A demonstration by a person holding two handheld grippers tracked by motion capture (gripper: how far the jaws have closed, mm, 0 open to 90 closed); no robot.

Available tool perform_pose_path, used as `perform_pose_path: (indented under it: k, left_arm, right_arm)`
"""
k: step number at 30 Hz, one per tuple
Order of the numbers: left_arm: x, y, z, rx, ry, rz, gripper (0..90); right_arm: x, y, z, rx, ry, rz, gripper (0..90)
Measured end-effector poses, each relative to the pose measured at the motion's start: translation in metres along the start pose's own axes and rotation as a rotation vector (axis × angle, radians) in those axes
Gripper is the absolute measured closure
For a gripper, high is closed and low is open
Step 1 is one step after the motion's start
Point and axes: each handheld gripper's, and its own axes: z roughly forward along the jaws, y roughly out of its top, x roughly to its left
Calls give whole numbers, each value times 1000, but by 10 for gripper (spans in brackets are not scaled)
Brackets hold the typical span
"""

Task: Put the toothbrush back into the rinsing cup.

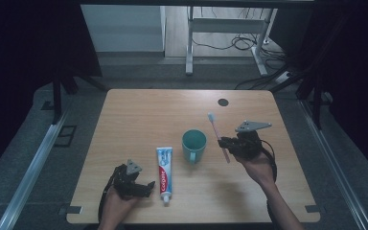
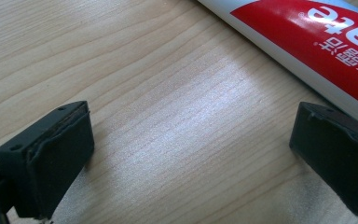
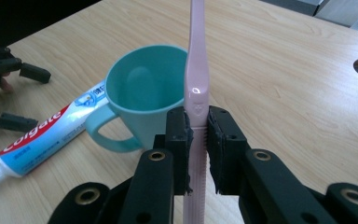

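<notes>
While clamped low: toothbrush [image 3: 196, 70] stands pinched between the right gripper [image 3: 198, 140] jaws, beside the cup.
Look: pale pink, slim glossy handle, bristle head at the far tip.
Risk: smooth handle could pivot or slip between the pads, missing the teal cup [image 3: 144, 88] or tipping it.
Left gripper [image 2: 191, 154]: jaws released, nothing between them, toothpaste tube [image 2: 307, 42] just beyond.

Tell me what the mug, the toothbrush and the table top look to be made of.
Mug: probably plastic, matte teal, thin even wall. Toothbrush: glossy pink plastic, with a bright highlight on the handle. Table top: pale wood or wood-look laminate, grain lines visible, smooth with a soft sheen.
</notes>
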Motion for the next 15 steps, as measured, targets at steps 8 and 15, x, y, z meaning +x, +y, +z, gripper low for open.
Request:
perform_pose_path:
  k: [8, 15]
  left_arm:
    - [0, 0, 0, 5, -1, 3, 0]
    - [0, 0, 0, 5, -1, 4, 0]
  right_arm:
    - [0, 5, 6, -29, 10, 10, 784]
    - [2, 12, 9, -52, 19, 11, 784]
